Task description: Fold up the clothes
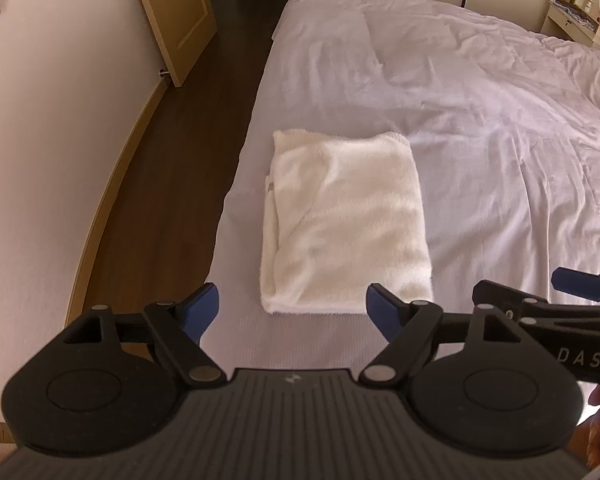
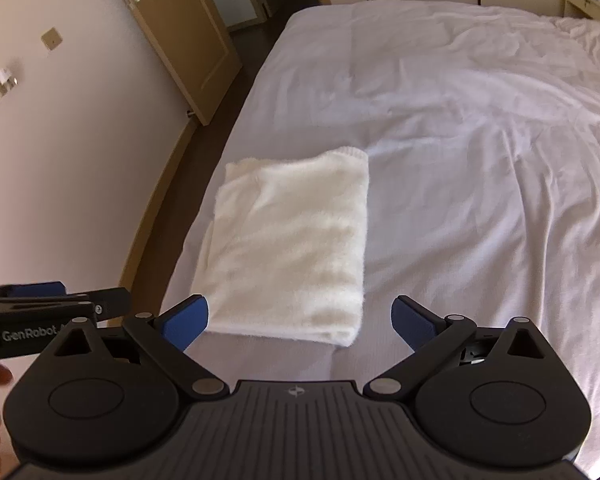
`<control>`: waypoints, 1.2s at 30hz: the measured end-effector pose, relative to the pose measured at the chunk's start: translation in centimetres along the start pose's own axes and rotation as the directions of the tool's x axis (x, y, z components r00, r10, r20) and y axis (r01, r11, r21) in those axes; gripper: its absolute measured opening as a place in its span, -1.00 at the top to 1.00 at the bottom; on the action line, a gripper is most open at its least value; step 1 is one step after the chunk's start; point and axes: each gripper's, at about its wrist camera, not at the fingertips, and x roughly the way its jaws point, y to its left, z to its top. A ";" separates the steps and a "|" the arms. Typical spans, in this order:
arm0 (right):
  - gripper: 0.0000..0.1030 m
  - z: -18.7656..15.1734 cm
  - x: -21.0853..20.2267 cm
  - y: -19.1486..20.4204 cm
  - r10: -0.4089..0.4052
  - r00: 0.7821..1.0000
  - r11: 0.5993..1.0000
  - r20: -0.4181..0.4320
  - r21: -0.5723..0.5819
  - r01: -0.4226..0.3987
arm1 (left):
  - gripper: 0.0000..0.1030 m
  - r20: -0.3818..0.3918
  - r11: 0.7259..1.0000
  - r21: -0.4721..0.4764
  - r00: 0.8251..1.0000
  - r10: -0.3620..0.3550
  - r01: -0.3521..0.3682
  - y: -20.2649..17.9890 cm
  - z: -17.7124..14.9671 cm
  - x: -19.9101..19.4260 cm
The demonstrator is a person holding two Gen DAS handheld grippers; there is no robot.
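A white fluffy garment [image 1: 340, 220] lies folded into a neat rectangle near the left edge of the bed [image 1: 480, 128]. My left gripper [image 1: 292, 306] hovers above its near edge, jaws open, nothing between the blue pads [image 1: 204, 312]. In the right wrist view the same folded garment [image 2: 292, 248] lies just beyond my right gripper [image 2: 300, 316], which is wide open and holds nothing. Each gripper shows at the edge of the other's view: the right gripper [image 1: 580, 284] at the right, the left gripper [image 2: 40, 292] at the left.
The bed carries a wrinkled pale sheet [image 2: 480, 160]. Dark wooden floor [image 1: 172, 184] runs along its left side beside a white wall [image 1: 52, 140] and an open wooden door [image 1: 176, 20]. A bedside table [image 1: 580, 20] stands at the far right.
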 end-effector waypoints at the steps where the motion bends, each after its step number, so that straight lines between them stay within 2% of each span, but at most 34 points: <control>1: -0.96 -0.1 0.0 0.0 -0.004 1.000 1.000 -0.003 -0.007 0.004 | -0.55 -0.003 1.000 -0.001 1.000 0.002 -0.002 0.0 -0.1 -0.1; 3: -0.96 -0.3 0.0 0.0 -0.011 1.000 1.000 -0.010 -0.019 0.011 | -0.56 -0.007 1.000 -0.004 1.000 0.005 -0.005 -0.1 -0.3 -0.2; 7: -0.96 -0.3 -0.5 -0.1 -0.009 1.000 0.999 -0.020 -0.041 0.008 | -0.71 0.000 1.000 -0.009 1.000 0.009 -0.009 -0.2 -0.5 -0.6; 19: -0.97 0.0 -0.6 -0.5 -0.034 0.998 0.990 -0.060 -0.138 0.026 | -0.86 -0.010 0.999 -0.017 0.999 0.039 -0.039 -1.3 -1.4 -0.6; 25: -0.97 0.5 -0.2 -1.2 -0.004 0.998 0.978 -0.071 -0.209 -0.011 | -0.98 -0.011 0.992 -0.106 0.997 0.071 -0.071 -2.1 -1.6 -0.4; 30: -0.97 1.6 0.2 -3.3 0.028 0.994 0.958 -0.102 -0.282 -0.056 | -0.98 -0.030 0.968 -0.217 0.992 0.125 -0.129 -3.9 -1.9 -0.2; 36: -0.97 3.5 -0.6 -7.7 0.087 0.988 0.920 -0.130 -0.370 -0.129 | -0.98 -0.053 0.912 -0.345 0.975 0.216 -0.221 -8.7 -2.3 -1.2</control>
